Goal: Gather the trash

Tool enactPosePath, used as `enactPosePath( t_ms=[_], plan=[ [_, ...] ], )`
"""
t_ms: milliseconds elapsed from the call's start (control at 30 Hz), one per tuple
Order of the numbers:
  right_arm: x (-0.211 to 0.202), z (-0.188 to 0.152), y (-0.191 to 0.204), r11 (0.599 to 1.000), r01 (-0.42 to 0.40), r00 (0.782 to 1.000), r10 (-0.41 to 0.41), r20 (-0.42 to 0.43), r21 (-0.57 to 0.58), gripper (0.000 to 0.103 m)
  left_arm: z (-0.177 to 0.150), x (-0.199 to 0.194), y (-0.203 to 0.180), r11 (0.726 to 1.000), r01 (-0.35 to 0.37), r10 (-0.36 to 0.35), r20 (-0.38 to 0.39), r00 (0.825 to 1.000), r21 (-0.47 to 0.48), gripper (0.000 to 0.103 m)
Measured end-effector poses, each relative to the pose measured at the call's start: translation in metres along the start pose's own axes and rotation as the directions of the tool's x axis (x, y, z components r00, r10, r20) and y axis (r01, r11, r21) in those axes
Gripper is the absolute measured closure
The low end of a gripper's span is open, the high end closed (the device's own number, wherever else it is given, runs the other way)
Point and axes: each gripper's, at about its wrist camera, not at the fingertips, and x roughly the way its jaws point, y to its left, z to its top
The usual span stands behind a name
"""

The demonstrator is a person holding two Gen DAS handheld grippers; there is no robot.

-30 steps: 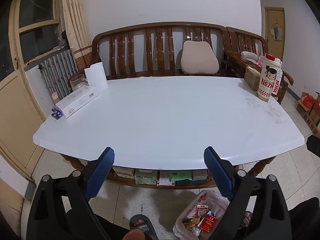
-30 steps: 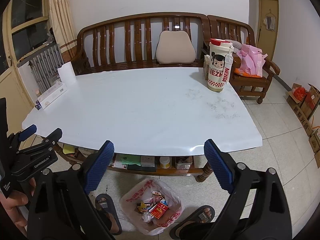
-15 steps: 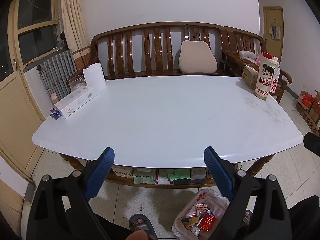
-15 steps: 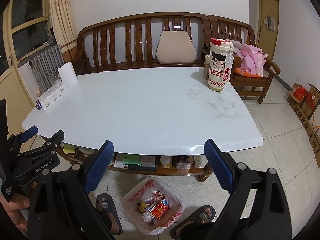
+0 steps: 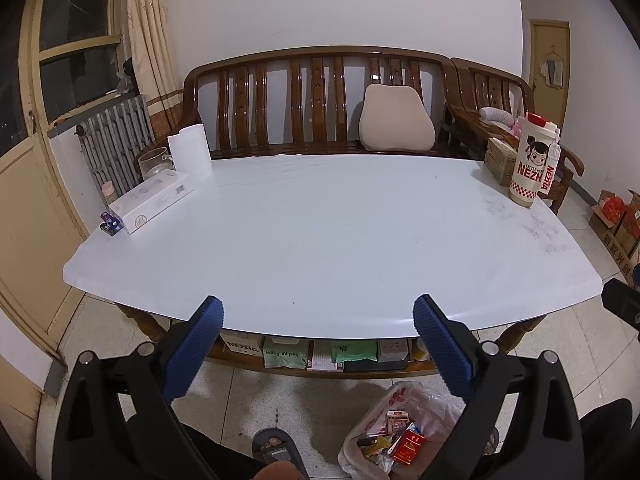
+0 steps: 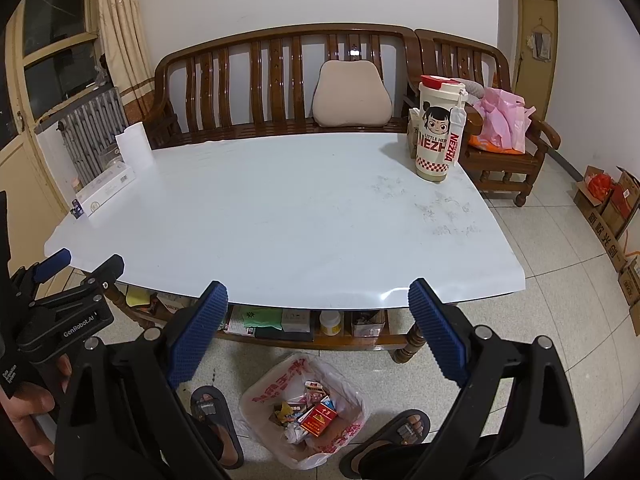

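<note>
White table, one trash bag, two sandals.

The table top is plain white. At its right far corner the cream tumbler bears a red lid, red lettering and a red-and-white chequered base. The bench is glossy dark brown, its cushion beige. The gripper pads are ribbed blue.
</note>
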Motion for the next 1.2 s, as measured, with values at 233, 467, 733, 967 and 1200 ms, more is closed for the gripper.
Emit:
enactPosePath(
  t_ms=[233, 467, 733, 967, 1200],
  plan=[
    [0.001, -0.002, 0.0, 1.0, 0.003, 1.0, -0.003, -0.001, 0.0, 0.014, -0.001, 0.001, 0.002, 1.0, 0.014, -0.014, -0.013, 1.0, -0.005, 0.008],
    [0.001, -0.003, -0.002, 1.0, 0.003, 1.0, -0.003, -0.002, -0.002, 0.014, 0.001, 0.003, 0.006, 0.999, 0.025, -0.025, -0.023, 0.999, -0.033, 0.008],
    [0.001, -0.003, -0.003, 1.0, 0.002, 1.0, -0.002, -0.004, -0.005, 0.014, 0.003, 0.004, 0.011, 0.998, 0.035, -0.037, -0.032, 0.999, -0.059, 0.008],
    [0.001, -0.003, -0.003, 1.0, 0.0, 1.0, 0.0, -0.003, -0.007, 0.014, 0.003, 0.003, 0.01, 0.999, 0.016, -0.017, -0.023, 1.0, -0.047, 0.008],
    [0.001, -0.002, -0.003, 1.0, 0.0, 1.0, 0.0, -0.003, -0.007, 0.014, 0.002, 0.004, 0.01, 0.998, 0.018, -0.02, -0.024, 1.0, -0.052, 0.008]
  ],
)
